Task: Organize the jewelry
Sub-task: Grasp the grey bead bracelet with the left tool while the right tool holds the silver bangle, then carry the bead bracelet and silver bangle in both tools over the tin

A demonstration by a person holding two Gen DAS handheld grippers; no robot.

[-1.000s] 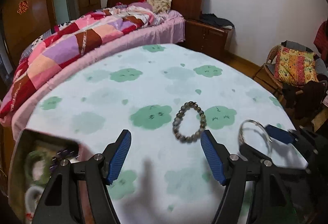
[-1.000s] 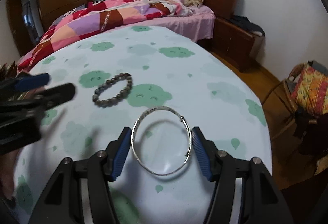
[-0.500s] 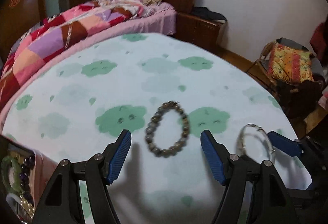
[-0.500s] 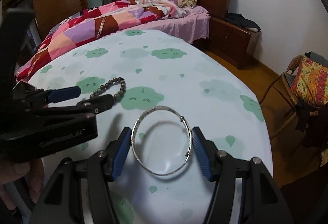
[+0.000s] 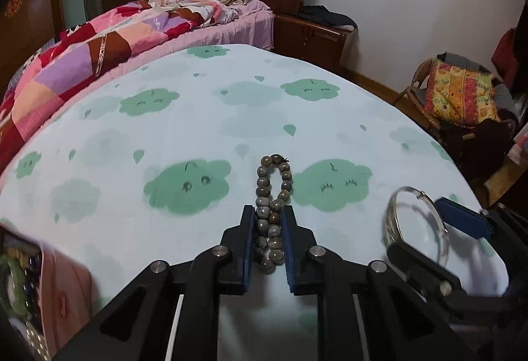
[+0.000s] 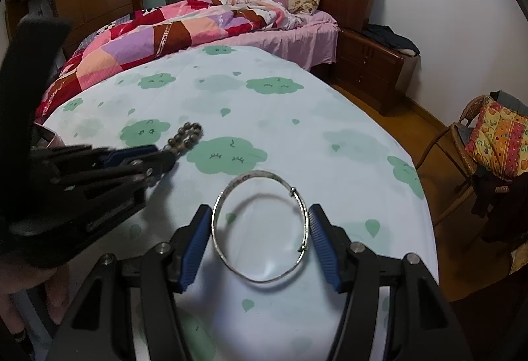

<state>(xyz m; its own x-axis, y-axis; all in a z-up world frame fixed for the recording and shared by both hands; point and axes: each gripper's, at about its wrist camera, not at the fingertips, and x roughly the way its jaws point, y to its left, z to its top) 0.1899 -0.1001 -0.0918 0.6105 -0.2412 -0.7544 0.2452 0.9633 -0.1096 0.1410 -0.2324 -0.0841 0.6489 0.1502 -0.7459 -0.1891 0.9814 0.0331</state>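
Observation:
A brown bead bracelet lies on the cloud-print tablecloth. My left gripper has its jaws closing on it. The blue pads press the near half into a narrow double row, and the far loop sticks out ahead. My right gripper is shut on a thin silver bangle, one pad against each side. In the left wrist view the bangle stands tilted above the cloth at the right, in the right gripper.
An open jewelry box with a green bangle and beads sits at the table's near left edge. A bed with a patchwork quilt runs behind the table. A wooden nightstand and a wicker chair with a cushion stand to the right.
My left gripper came down and forward over the bead bracelet, and its wide jaws closed, squeezing the round loop flat. The right gripper and bangle stayed put.

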